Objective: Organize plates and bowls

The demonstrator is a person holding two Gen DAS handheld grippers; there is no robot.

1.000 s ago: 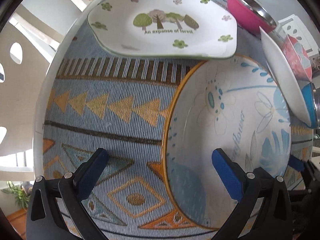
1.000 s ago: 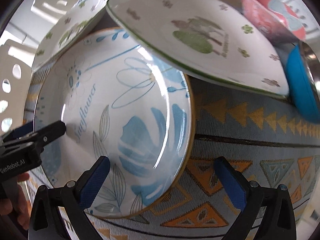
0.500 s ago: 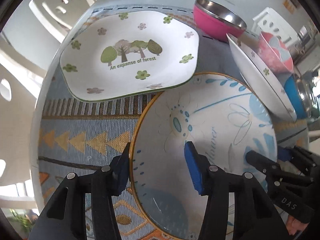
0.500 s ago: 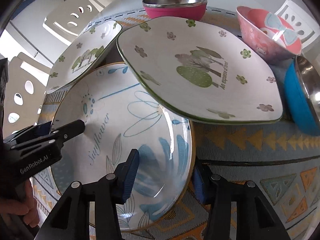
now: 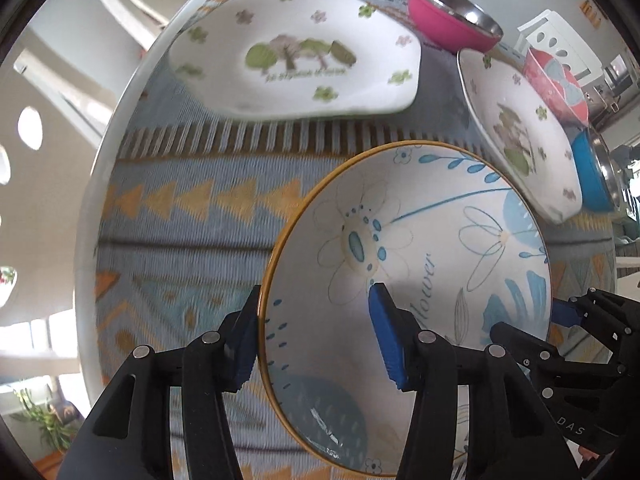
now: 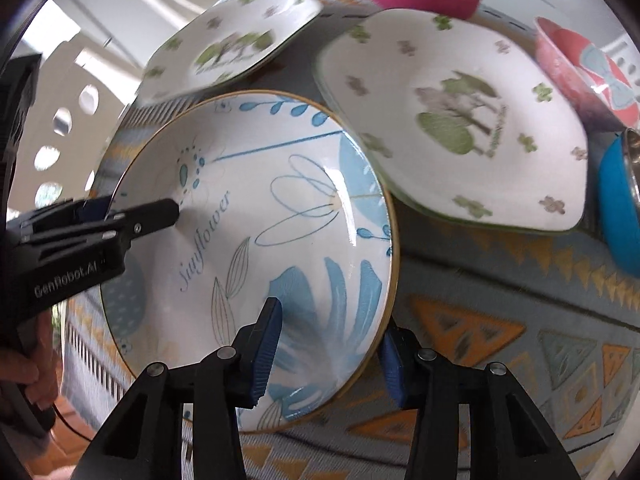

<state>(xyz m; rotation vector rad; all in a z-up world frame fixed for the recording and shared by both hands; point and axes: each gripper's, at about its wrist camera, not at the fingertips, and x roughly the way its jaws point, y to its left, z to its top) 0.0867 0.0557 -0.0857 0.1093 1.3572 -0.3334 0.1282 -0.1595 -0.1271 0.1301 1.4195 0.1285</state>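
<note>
A round sunflower plate (image 5: 420, 240) with a gold rim and blue flowers is held from both sides. My left gripper (image 5: 316, 312) is shut on its left rim, one blue pad under the rim and one on the plate's face. Across the plate, the right gripper (image 5: 532, 320) shows in this view too. In the right wrist view my right gripper (image 6: 330, 328) is shut on the right rim of the sunflower plate (image 6: 260, 220), which stands tilted. The left gripper (image 6: 132, 212) clamps the far rim, with a hand below it.
Two square forest-print plates (image 5: 296, 64) (image 5: 520, 132) lie behind on the patterned tablecloth (image 5: 192, 220). Further back stand a pink steel bowl (image 5: 452, 28), a red bowl with a bow (image 5: 556, 84) and a blue steel bowl (image 5: 592, 176). White chairs ring the round table.
Both grippers stood wide open around the plate's rims a second ago and have since shut on them. The plate has come away from the left forest plate's edge.
</note>
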